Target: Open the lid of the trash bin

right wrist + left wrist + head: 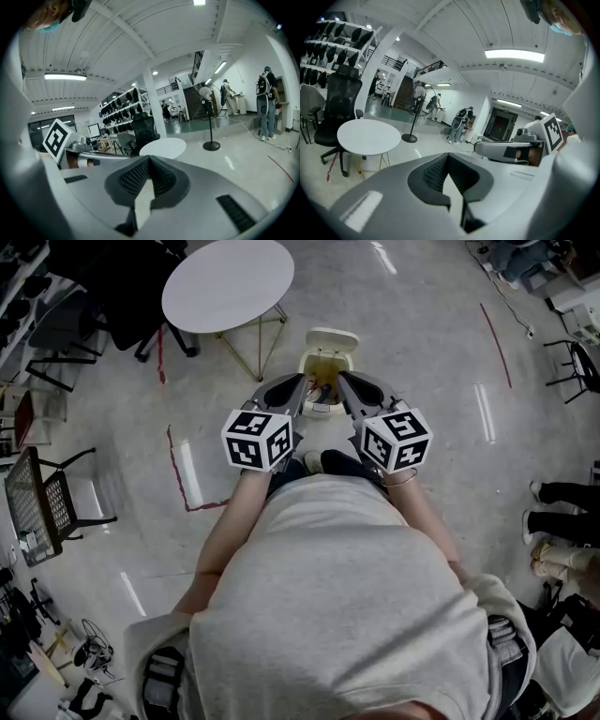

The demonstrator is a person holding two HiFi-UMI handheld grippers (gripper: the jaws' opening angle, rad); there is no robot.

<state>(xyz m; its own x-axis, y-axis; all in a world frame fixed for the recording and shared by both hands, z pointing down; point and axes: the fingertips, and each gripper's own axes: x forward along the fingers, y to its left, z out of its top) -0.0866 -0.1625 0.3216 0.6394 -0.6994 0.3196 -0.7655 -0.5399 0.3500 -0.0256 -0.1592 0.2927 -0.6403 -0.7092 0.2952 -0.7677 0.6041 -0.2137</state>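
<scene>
In the head view a small white trash bin [320, 407] stands on the floor just ahead of the person's feet. Its cream lid [330, 337] is tipped up at the far side, and the brownish inside [323, 371] shows. My left gripper [302, 382] and right gripper [341, 381] hang side by side over the bin's opening, tips pointing forward. Both are shut with nothing between the jaws. The two gripper views look level across the room and miss the bin. The left gripper view shows the left gripper [448, 155] and the right gripper view shows the right gripper [149, 159], each with its jaws meeting.
A round white table [228, 282] stands beyond the bin to the left, with a black office chair [122, 296] behind it. Another chair [47, 502] is at the left. Red tape lines [176, 465] mark the floor. People's legs [562, 512] show at the right edge.
</scene>
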